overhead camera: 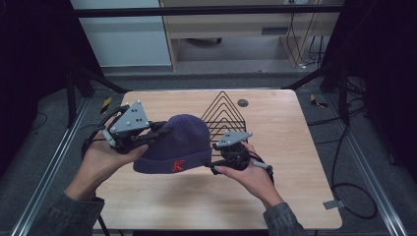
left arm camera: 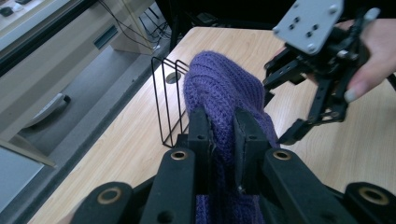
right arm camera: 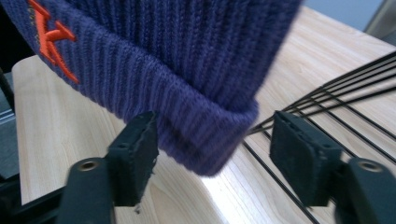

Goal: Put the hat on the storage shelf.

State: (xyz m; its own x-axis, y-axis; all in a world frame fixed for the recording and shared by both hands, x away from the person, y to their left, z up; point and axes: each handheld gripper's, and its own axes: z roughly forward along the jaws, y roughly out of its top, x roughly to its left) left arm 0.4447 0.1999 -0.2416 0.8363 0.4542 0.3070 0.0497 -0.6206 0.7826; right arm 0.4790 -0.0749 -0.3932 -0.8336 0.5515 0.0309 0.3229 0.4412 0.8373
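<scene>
Jaws of my left gripper (left arm camera: 223, 135) are pinched on a fold of the purple knit beanie (overhead camera: 174, 142), the wool bunched between the two black pads in the left gripper view. Jaws of my right gripper (right arm camera: 212, 158) stand spread wide, one on each side of the beanie's folded brim corner, neither pad touching the knit in the right gripper view.

From the high view, the beanie hangs between my two hands over the middle of the wooden surface (overhead camera: 295, 196), its orange letter K (overhead camera: 178, 165) on the brim facing me. My left hand (overhead camera: 101, 160) holds its gripper at the beanie's left side; my right hand (overhead camera: 251, 174) holds its gripper at the brim's lower right end.

Just behind the beanie, a black wire rack (overhead camera: 225, 115) with triangular frames rests on the surface. A small dark round disc (overhead camera: 242, 103) lies near the far edge, beside the rack's top.
</scene>
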